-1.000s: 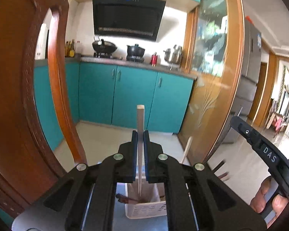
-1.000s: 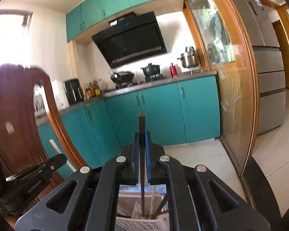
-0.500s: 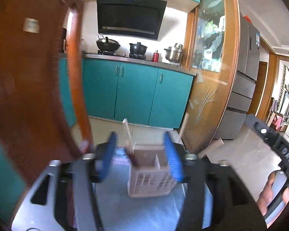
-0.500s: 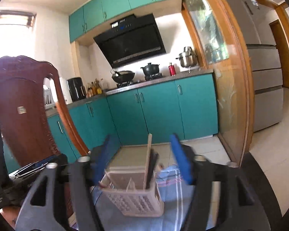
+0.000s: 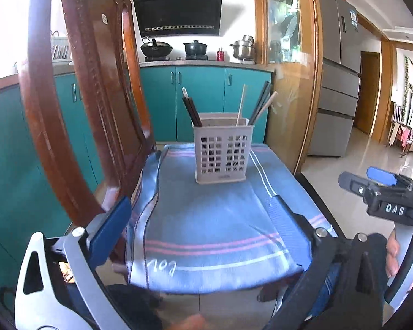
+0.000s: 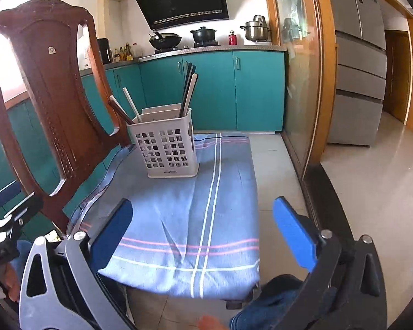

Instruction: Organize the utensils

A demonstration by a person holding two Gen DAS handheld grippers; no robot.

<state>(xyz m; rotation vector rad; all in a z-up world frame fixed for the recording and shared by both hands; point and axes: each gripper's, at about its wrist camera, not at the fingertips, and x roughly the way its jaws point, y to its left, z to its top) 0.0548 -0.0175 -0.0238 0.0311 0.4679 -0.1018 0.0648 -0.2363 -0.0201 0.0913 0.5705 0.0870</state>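
Note:
A white perforated utensil basket [image 5: 223, 152] stands upright at the far end of a chair seat covered by a blue striped cloth [image 5: 206, 220]. It also shows in the right wrist view [image 6: 166, 147]. Several dark and pale chopsticks [image 5: 257, 107] stand in it, also seen from the right [image 6: 188, 90]. My left gripper [image 5: 201, 228] is open and empty, low over the near part of the cloth. My right gripper [image 6: 203, 231] is open and empty, also over the near edge of the cloth [image 6: 201, 220].
A dark wooden chair back [image 5: 96, 96] rises on the left, close to the left gripper. Teal kitchen cabinets [image 5: 201, 101] stand behind, a wood-framed glass door [image 5: 291, 82] and a grey fridge [image 5: 336, 88] on the right. Tiled floor [image 6: 371, 181] lies to the right.
Both grippers were shut on chopsticks above the basket. They opened, left the chopsticks in the basket, and have drawn back and lower to the near end of the seat.

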